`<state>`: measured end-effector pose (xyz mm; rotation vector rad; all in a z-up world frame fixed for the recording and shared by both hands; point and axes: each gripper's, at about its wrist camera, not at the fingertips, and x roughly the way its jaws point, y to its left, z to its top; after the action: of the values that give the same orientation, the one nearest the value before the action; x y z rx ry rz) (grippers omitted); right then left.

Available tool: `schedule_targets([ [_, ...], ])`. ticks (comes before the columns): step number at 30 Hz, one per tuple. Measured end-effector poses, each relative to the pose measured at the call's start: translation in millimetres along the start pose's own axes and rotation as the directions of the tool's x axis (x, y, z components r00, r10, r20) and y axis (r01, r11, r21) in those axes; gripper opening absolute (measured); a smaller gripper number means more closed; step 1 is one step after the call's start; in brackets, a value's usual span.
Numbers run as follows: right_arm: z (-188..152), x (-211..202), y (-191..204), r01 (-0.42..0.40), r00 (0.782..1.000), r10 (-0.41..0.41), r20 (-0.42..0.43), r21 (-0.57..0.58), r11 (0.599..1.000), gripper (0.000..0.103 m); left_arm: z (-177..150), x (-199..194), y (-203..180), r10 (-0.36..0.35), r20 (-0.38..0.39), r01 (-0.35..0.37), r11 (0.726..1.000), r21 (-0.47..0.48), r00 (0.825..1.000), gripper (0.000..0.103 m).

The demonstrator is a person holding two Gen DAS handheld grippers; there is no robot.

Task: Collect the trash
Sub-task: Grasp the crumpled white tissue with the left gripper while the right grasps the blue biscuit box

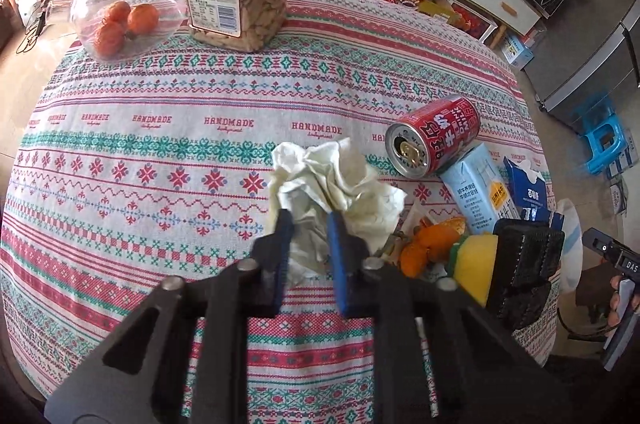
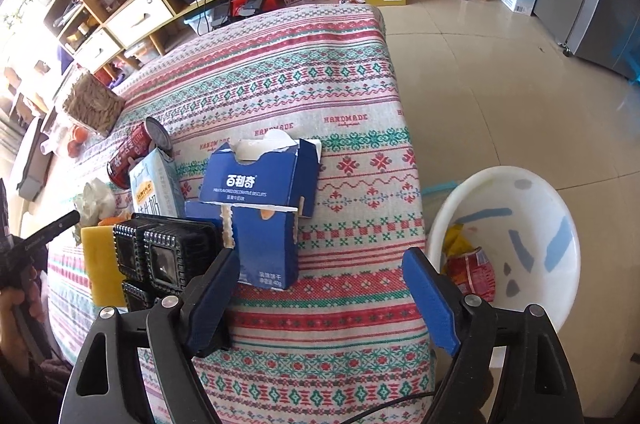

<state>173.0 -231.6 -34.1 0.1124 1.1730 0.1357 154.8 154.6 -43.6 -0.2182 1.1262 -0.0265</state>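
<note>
The crumpled white tissue point(image 1: 336, 192) is being gripped by the left gripper point(image 1: 310, 224), whose two blue pads are being pressed into the wad's near, lower folds, with most of the paper bulging ahead of the tips and above them. The wad is being held over the patterned tablecloth point(image 1: 160, 152), about mid-table; whether it is touching the cloth cannot be told. The right gripper point(image 2: 324, 264) is being held wide apart with nothing between its pads, above the table's right edge.

The coming move is judged to turn on one relation: the white bin point(image 2: 520, 192) is standing on the floor off the table's right edge, so the tissue would have to be carried rightward, across the other litter. The bin is far nearer to the right gripper than to the left one. Straight ahead of the right gripper the torn blue biscuit box point(image 2: 260, 200) is lying, its long axis running roughly away from the pads.

The bin is being shown only by the right wrist view (a red and yellow wrapper point(image 2: 470, 264) is already lying inside), while the grip on the tissue is being shown clearly only by the left wrist view. The left view alone is also showing the red drink can point(image 1: 436, 140) on its side with its opened top facing the camera, and the orange peel point(image 1: 432, 244). The pale blue milk carton point(image 1: 480, 188) beside the can is being shown in both.
</note>
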Motion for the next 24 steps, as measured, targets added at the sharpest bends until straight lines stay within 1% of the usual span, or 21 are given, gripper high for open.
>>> schedule_targets([
  [3, 7.7, 6.0, 7.9, -0.005, 1.000, 0.005, 0.002, -0.002, 1.000, 0.085, -0.8, -8.5, -2.2, -0.009, 0.015, 0.009, 1.000, 0.012, 1.000, 0.005],
  [8, 25.3, 20.4, 9.4, -0.013, 1.000, 0.013, 0.000, 0.032, 0.999, 0.085, -2.4, -15.5, -5.7, -0.007, 0.027, 0.006, 0.999, 0.046, 1.000, 0.004],
  [11, 35.4, 31.4, 7.9, -0.028, 1.000, 0.029, -0.011, 0.068, 0.997, 0.085, -1.8, -13.2, -1.6, -0.007, 0.014, 0.007, 0.999, 0.053, 1.000, 0.004],
  [12, 38.5, 35.3, 7.8, -0.033, 0.999, 0.034, -0.014, 0.078, 0.996, 0.085, -2.4, -11.2, 0.1, -0.002, 0.005, 0.002, 0.999, 0.047, 1.000, 0.011],
  [13, 41.6, 39.4, 7.6, -0.036, 0.999, 0.038, -0.018, 0.087, 0.996, 0.085, -3.0, -8.1, 1.9, 0.001, -0.009, 0.000, 0.999, 0.041, 1.000, 0.027],
  [14, 44.6, 43.7, 7.9, -0.039, 0.999, 0.041, -0.023, 0.095, 0.995, 0.085, -3.5, -4.9, 2.9, 0.010, -0.019, -0.009, 0.999, 0.037, 1.000, 0.037],
  [15, 47.2, 48.4, 8.1, -0.043, 0.999, 0.046, -0.029, 0.104, 0.994, 0.085, -4.6, -2.0, 5.0, 0.030, -0.025, -0.029, 0.999, 0.030, 0.999, 0.054],
  [16, 49.6, 53.6, 8.4, -0.047, 0.998, 0.052, -0.036, 0.112, 0.993, 0.085, -4.8, 1.7, 7.1, 0.045, -0.031, -0.044, 0.999, 0.024, 0.999, 0.057],
  [20, 55.7, 77.4, 13.3, -0.057, 0.994, 0.067, -0.084, 0.116, 0.992, 0.085, -5.5, 19.1, 17.8, 0.042, -0.086, -0.043, 0.999, -0.015, 0.995, 0.057],
  [22, 55.3, 91.8, 16.3, -0.054, 0.990, 0.068, -0.121, 0.115, 0.992, 0.084, -6.5, 26.4, 23.3, 0.012, -0.107, -0.018, 0.999, -0.048, 0.994, 0.057],
  [24, 55.3, 95.7, 21.7, -0.018, 0.993, 0.028, -0.113, 0.085, 0.996, 0.084, -7.5, 31.5, 27.0, -0.023, -0.118, 0.013, 0.996, -0.084, 0.993, 0.057],
])
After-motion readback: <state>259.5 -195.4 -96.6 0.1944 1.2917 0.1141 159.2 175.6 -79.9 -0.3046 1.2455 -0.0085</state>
